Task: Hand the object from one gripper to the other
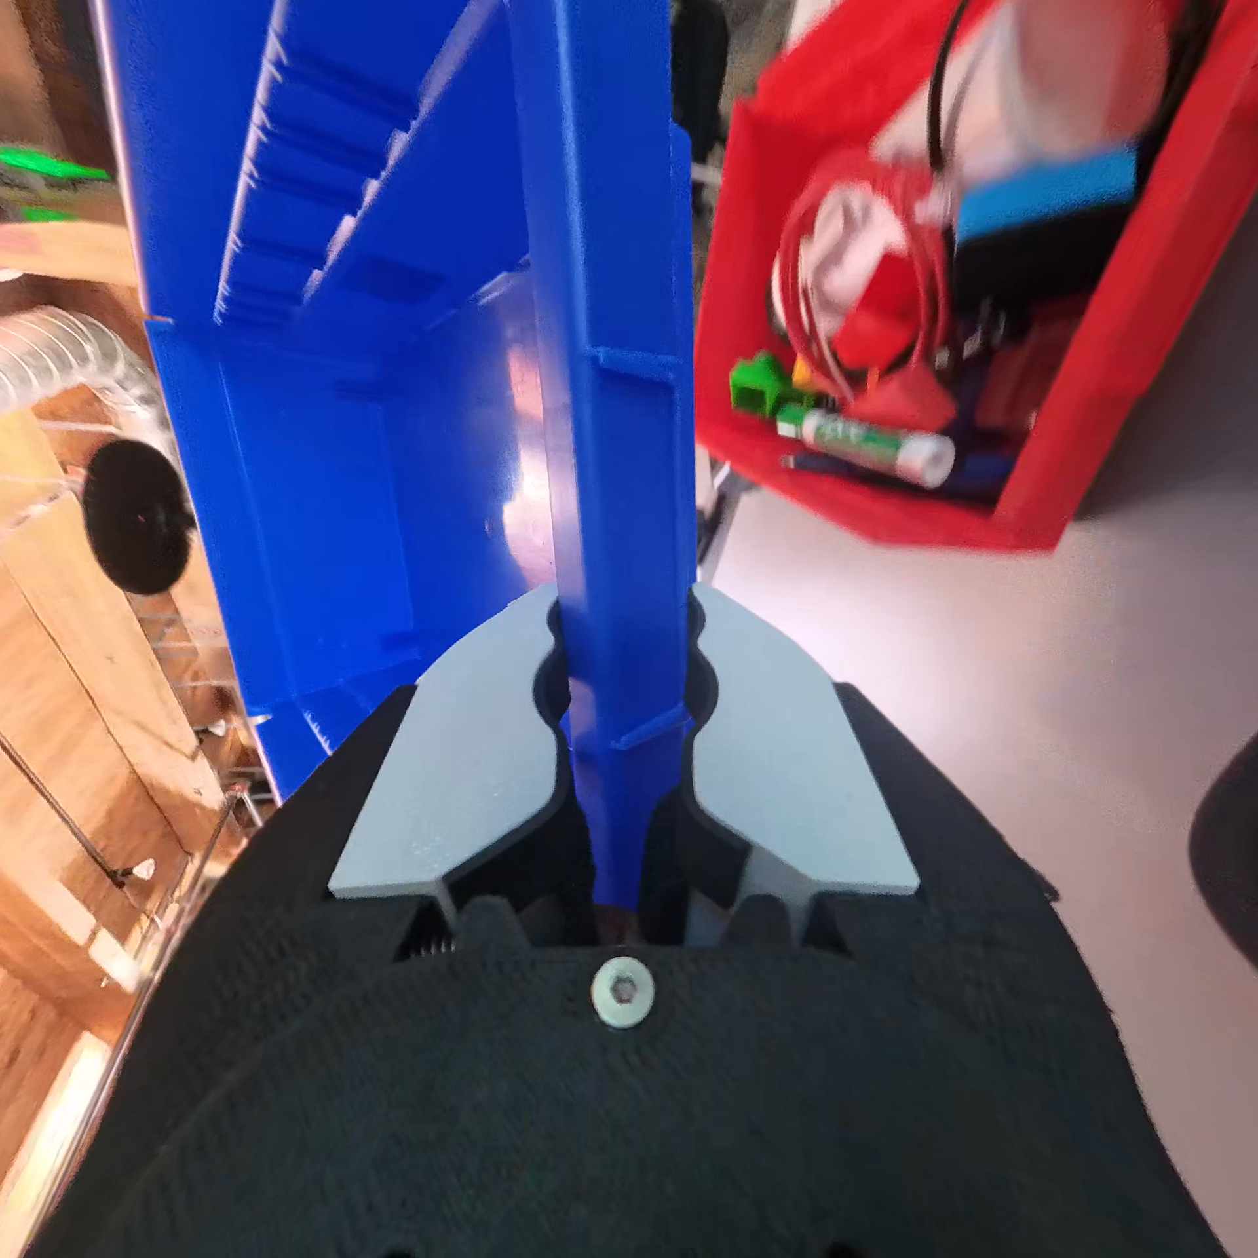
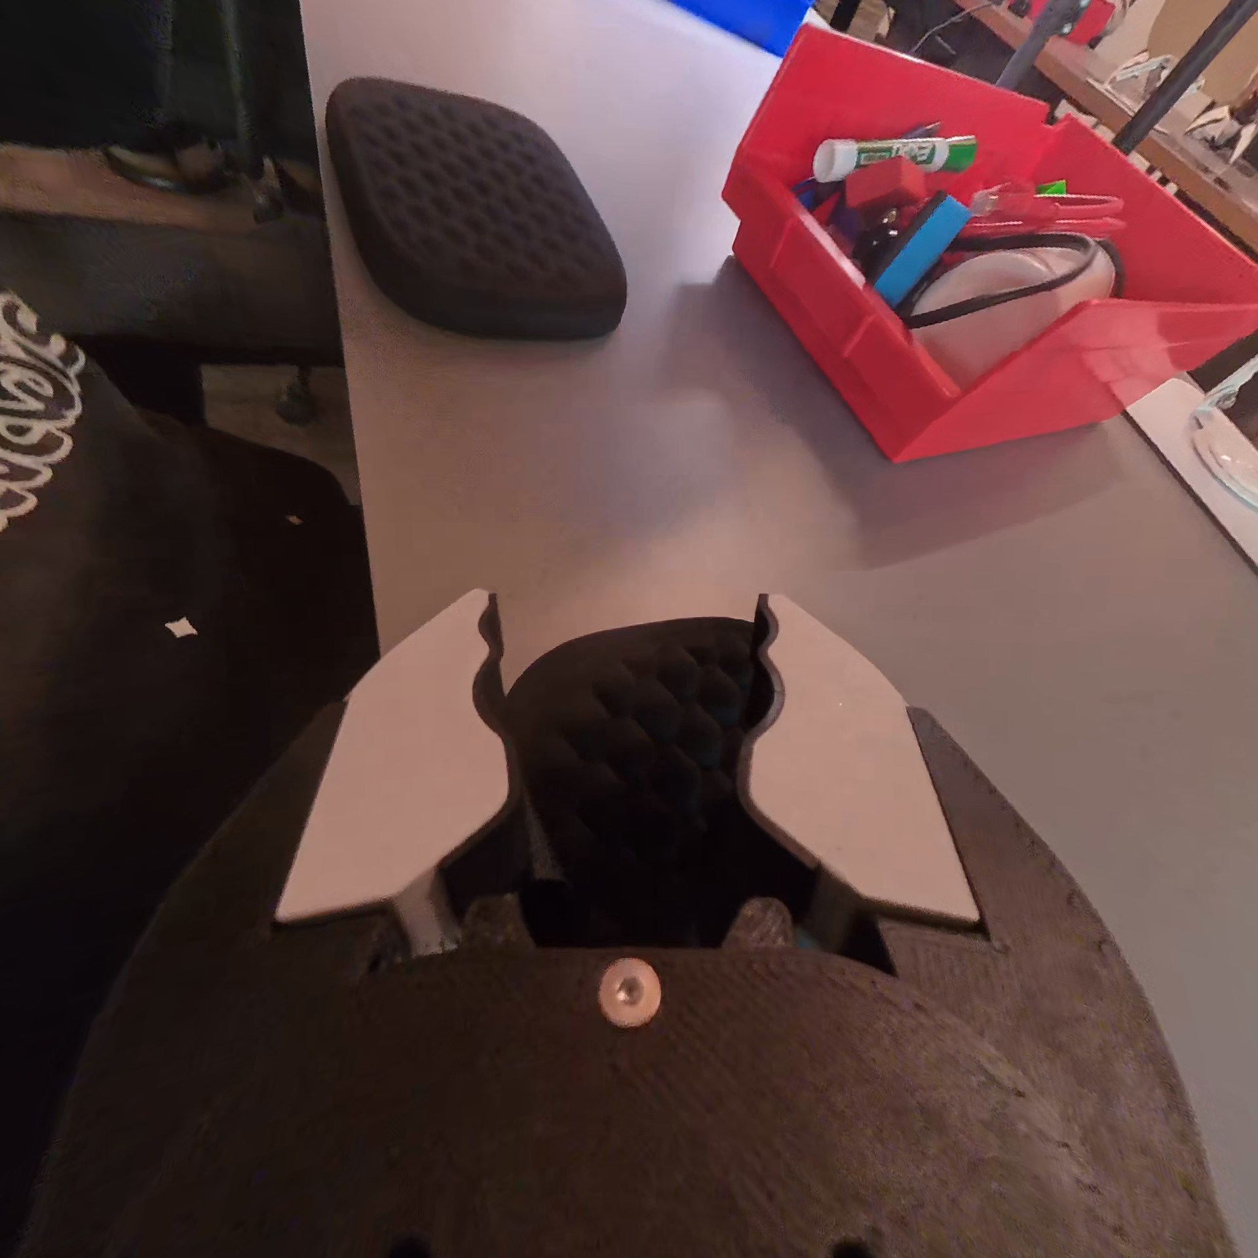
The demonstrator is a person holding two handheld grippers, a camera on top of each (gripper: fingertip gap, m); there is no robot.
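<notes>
Left tongs (image 1: 625, 670) are clamped on the wall of the blue bin (image 1: 381, 381), holding it raised and tipped above the table (image 1: 953, 681). Right tongs (image 2: 627, 653) stand spread wide, empty, angled down over a black padded case (image 2: 640, 755) on the table.

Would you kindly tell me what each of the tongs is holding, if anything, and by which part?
The left tongs are shut on the blue bin, gripping its side wall at the rim. The right tongs are open and hold nothing; a black padded case lies beneath them.
</notes>
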